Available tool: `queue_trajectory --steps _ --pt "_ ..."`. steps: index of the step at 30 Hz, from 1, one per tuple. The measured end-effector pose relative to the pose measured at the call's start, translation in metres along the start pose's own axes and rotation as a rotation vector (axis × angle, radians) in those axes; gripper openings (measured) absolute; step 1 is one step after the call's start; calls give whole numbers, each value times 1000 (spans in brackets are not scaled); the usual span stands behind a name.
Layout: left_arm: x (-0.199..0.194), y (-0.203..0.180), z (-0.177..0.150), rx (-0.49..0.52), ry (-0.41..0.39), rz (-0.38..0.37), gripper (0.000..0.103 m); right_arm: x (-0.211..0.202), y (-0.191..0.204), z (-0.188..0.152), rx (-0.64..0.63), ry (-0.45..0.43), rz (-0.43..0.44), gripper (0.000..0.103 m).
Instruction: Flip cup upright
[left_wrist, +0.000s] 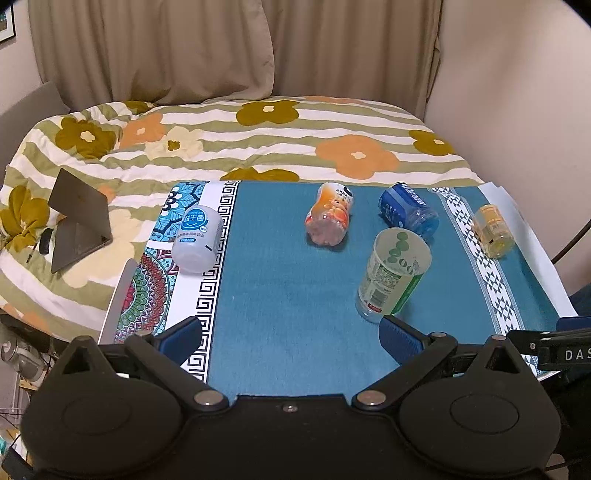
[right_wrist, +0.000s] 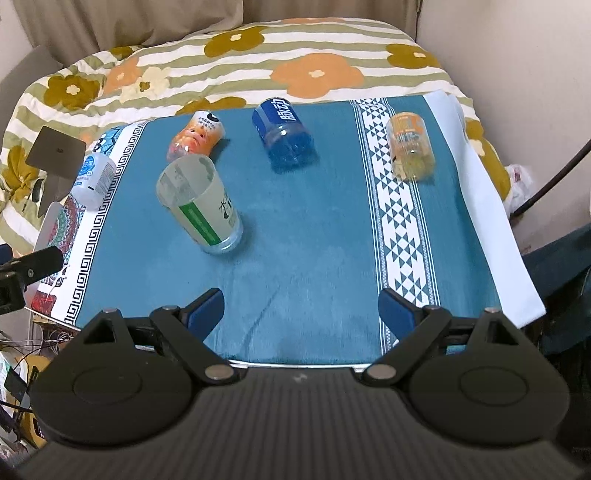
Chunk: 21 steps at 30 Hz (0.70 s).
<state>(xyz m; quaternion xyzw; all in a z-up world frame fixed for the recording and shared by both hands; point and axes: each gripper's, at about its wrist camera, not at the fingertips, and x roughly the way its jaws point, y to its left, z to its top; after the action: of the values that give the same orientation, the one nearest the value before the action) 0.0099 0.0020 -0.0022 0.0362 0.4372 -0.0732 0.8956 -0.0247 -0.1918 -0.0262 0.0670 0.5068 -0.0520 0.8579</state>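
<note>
The clear plastic cup with the green label (left_wrist: 391, 275) already stands open-mouth-up on the teal-clothed tabletop (left_wrist: 288, 295), while four others look upside down, and the left gripper (left_wrist: 291, 341) and right gripper (right_wrist: 301, 314) hang wide open, empty.

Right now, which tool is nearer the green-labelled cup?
Left. The left tool sits just short of the green-labelled cup, its right finger almost under it. The right tool is farther, with the cup up-left.

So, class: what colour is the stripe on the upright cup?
Green, on the upright cup; clearest in the right wrist view.
</note>
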Motion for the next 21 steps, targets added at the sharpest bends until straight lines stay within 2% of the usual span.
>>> queue_trajectory --steps 21 --pt "-4 1 0 36 -27 9 103 -3 2 0 -3 -13 -14 103"
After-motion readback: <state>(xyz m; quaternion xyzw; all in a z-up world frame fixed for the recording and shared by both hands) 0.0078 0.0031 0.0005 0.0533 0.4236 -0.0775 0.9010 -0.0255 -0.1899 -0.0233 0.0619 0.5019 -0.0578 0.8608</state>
